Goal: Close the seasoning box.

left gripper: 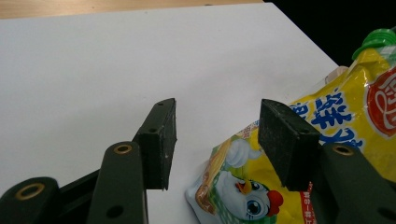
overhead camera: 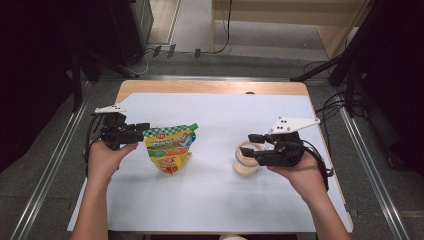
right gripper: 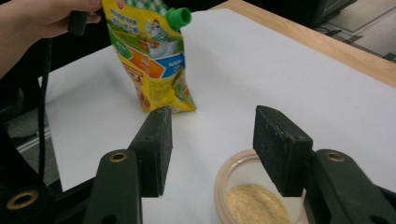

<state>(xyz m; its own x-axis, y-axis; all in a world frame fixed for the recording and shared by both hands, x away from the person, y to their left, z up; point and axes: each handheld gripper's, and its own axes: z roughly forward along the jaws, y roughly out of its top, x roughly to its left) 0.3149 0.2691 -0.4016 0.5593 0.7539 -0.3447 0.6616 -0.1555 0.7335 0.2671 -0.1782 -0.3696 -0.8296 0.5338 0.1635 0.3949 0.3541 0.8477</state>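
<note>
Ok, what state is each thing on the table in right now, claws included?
Yellow spouted foil pouch: standing upright, green cap on.
Clear round plastic jar: upright, no lid on it, yellow powder at its bottom.
Left claw: open, beside the pouch, not gripping it.
Right claw: open, above the jar, holding nothing.

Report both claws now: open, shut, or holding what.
Left claw: open, empty, beside the yellow pouch.
Right claw: open, empty, above the powder jar.
</note>
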